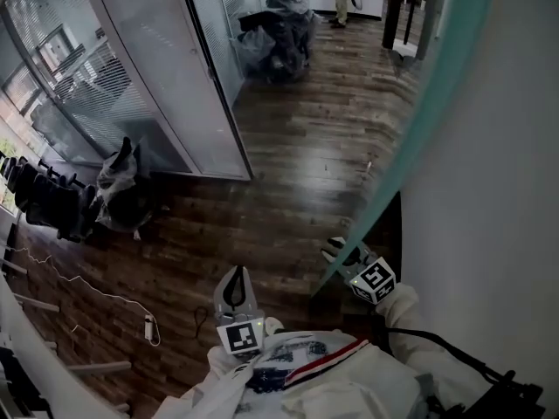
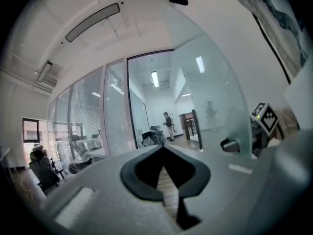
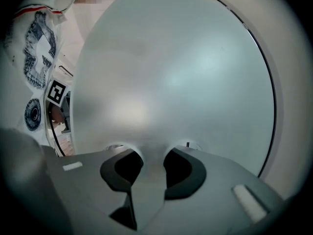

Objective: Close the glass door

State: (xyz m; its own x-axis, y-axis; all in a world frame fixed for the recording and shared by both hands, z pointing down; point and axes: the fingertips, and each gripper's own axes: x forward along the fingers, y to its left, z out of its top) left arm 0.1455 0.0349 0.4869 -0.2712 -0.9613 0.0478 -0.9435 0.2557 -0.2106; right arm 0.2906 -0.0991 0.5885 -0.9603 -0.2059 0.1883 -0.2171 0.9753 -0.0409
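Frosted glass door (image 1: 437, 94) stands ajar at right. The right hand-held gripper (image 1: 354, 256) grasps its stubby handle (image 3: 150, 146). The left hand-held gripper (image 2: 165, 150) is clenched, empty.

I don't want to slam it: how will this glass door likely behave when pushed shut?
The glass door is a frameless pane, so probably heavy and slow to start. Its frosted face looks smooth, likely slippery; the handle in the right claw seems surer. Slamming might chip it.

The glass door (image 3: 171, 77) is frosted pale grey-green with a teal edge. The floor (image 1: 297, 147) is dark brown planks. The marker cube (image 1: 376, 279) looks black-and-white squared.
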